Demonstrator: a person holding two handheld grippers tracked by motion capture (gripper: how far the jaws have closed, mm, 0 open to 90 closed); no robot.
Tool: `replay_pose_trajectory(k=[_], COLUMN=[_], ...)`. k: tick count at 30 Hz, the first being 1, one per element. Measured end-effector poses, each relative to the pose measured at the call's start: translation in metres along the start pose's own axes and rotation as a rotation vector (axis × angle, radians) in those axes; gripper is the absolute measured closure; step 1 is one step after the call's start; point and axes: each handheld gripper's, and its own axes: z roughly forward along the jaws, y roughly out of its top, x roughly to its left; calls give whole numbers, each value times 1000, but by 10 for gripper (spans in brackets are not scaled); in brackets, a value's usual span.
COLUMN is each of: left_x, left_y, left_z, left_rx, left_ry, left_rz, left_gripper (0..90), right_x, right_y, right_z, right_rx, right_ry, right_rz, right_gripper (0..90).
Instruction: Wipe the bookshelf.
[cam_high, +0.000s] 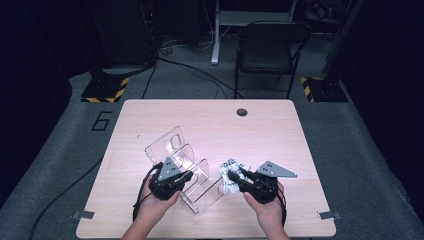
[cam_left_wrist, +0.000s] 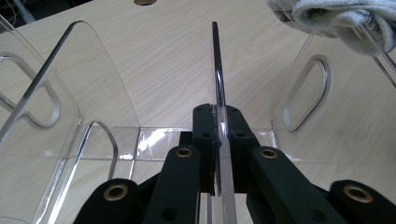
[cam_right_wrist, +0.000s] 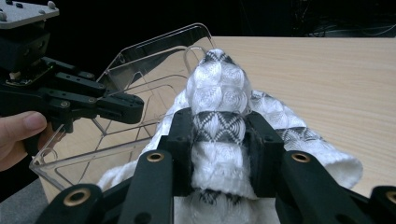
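Acrylic rack, high view: clear divider rack (cam_high: 192, 172) lies mid-table on the wooden table (cam_high: 150, 115); left gripper (cam_high: 186, 176) grips it, right gripper (cam_high: 234, 179) brings a white cloth (cam_high: 230, 175) to its right end.
Left gripper view: jaws pinched tight on one upright divider (cam_left_wrist: 218, 93); best kept clamped so the rack cannot slide.
Right gripper view: jaws closed on the bunched patterned cloth (cam_right_wrist: 219, 93), just beside the rack (cam_right_wrist: 154, 56); lower it squarely between two dividers before letting go.

The clear acrylic rack (cam_high: 192, 172) sits on the wooden table, base flat, its rounded dividers with slot cutouts standing upright in a row. The white sock (cam_right_wrist: 219, 100) with dark grey patterned bands is bunched up, lifted right at the rack's near end divider.
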Motion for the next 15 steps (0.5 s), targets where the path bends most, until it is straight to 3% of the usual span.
replay_pose_trajectory(k=[15], left_x=[0], left_y=[0], left_z=[1], left_rx=[3], left_ry=[-1], left_rz=[0], left_gripper=[853], right_x=[-7], right_y=[-9], right_z=[5], right_rx=[39], right_ry=[12], right_rz=[8], right_gripper=[671])
